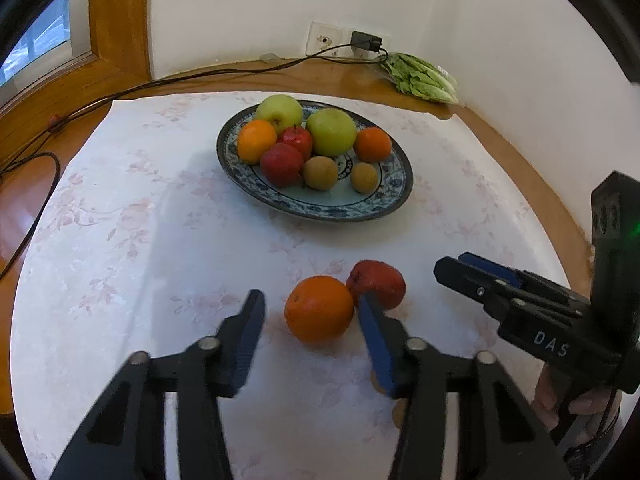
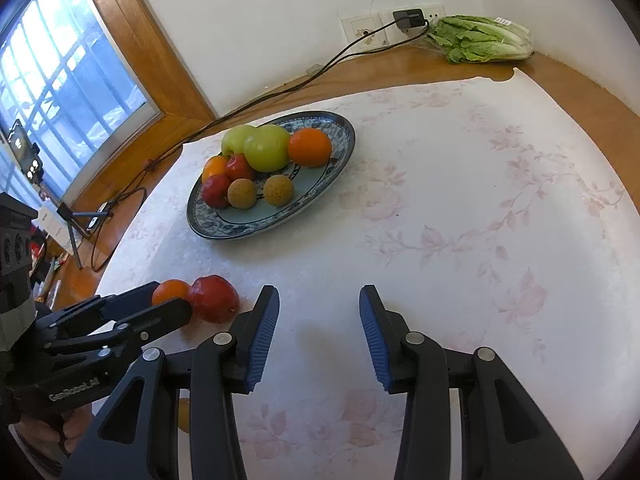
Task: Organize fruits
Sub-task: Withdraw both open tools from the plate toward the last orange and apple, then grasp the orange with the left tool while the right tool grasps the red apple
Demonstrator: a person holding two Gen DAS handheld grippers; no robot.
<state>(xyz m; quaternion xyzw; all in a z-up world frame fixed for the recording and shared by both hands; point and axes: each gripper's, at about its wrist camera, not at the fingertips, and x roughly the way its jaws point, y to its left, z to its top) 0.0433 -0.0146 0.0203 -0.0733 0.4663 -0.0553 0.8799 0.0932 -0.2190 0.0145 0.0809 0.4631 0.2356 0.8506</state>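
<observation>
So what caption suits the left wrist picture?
Left gripper open around a loose orange, plate of fruit beyond.

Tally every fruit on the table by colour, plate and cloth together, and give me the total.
Green: 2, both on the plate, e.g. green apple.
Orange: 3, two on the plate, one orange on the cloth.
Red: 3, two on the plate, one red apple on the cloth.
Brown: 2, both on the plate, e.g. brown fruit.
Total: 10

Three oranges (image 1: pixel 319 308), three red apples (image 1: pixel 376 284), two green apples (image 1: pixel 331 131), two brown fruits (image 1: pixel 319 173), one plate (image 1: pixel 320 206), one lettuce (image 1: pixel 422 76).
</observation>
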